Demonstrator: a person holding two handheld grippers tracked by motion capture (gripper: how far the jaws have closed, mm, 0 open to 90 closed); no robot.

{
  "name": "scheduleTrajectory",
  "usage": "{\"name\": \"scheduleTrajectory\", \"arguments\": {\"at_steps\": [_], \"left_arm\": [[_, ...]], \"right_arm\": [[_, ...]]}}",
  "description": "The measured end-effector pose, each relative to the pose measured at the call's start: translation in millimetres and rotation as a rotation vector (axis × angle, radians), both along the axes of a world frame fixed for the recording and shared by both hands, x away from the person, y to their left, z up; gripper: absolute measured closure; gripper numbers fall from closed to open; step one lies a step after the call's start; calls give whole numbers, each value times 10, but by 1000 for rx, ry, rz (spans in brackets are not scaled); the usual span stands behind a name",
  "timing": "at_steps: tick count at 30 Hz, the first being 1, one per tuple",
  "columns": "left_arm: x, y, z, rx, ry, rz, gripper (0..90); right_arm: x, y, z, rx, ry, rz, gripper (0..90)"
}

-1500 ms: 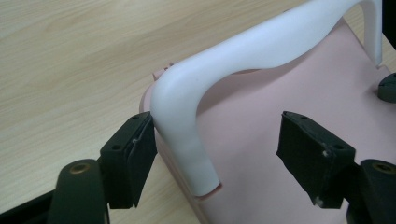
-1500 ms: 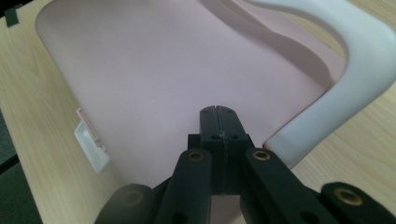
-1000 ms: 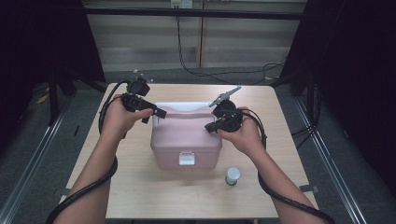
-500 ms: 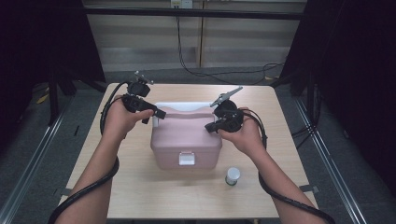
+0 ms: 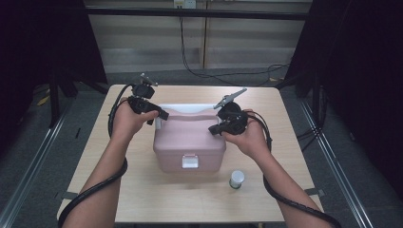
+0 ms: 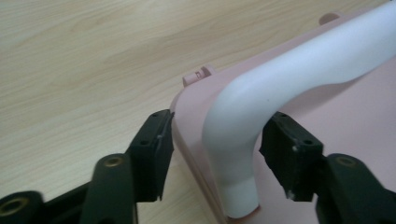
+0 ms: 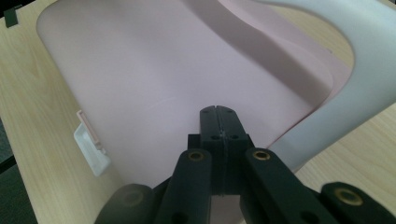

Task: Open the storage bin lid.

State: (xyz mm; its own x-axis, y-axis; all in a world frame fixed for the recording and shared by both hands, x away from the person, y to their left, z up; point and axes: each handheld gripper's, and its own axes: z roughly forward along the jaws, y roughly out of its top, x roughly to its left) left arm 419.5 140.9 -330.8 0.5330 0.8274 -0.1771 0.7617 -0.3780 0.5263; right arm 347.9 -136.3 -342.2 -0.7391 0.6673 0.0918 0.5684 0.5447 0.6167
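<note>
A pink box (image 5: pixel 190 137) with a white handle (image 5: pixel 183 108) and a white front latch (image 5: pixel 189 161) stands mid-table. My left gripper (image 5: pixel 159 116) straddles the handle's left end (image 6: pixel 233 140). Its jaws have just been closing. Its pads (image 6: pixel 156 149) stand a little off the handle on both sides, so it is open. My right gripper (image 5: pixel 215 129) is shut with nothing between its pads (image 7: pixel 218 112). It sits low over the pink lid (image 7: pixel 140 70), next to the handle's right end (image 7: pixel 369 70). I cannot tell whether it touches the lid.
A small jar with a white cap (image 5: pixel 236 179) stands on the wooden table (image 5: pixel 142 199) in front of the box, to the right. Black cables trail from both grippers along the person's forearms. Dark floor and rails surround the table.
</note>
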Motion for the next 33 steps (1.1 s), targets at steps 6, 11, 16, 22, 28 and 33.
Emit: {"name": "scheduleTrajectory", "arguments": {"at_steps": [6,11,16,22,28,33], "left_arm": [[-24,-15,57,18,-8,7,583],[-41,-36,90,26,1,-6,670],[-36,-22,115,27,18,-15,675],[-35,-16,143,31,36,-24,677],[-35,-16,173,31,37,-33,678],[-25,-17,195,26,36,-35,678]], "right_arm": [[4,-8,-3,3,-4,5,900],[4,-20,-12,21,-5,4,900],[-5,-49,-26,47,-7,1,900],[-24,-70,-36,61,-27,8,900],[-49,-91,-34,62,-38,19,900],[-78,-120,14,35,-49,38,900]]}}
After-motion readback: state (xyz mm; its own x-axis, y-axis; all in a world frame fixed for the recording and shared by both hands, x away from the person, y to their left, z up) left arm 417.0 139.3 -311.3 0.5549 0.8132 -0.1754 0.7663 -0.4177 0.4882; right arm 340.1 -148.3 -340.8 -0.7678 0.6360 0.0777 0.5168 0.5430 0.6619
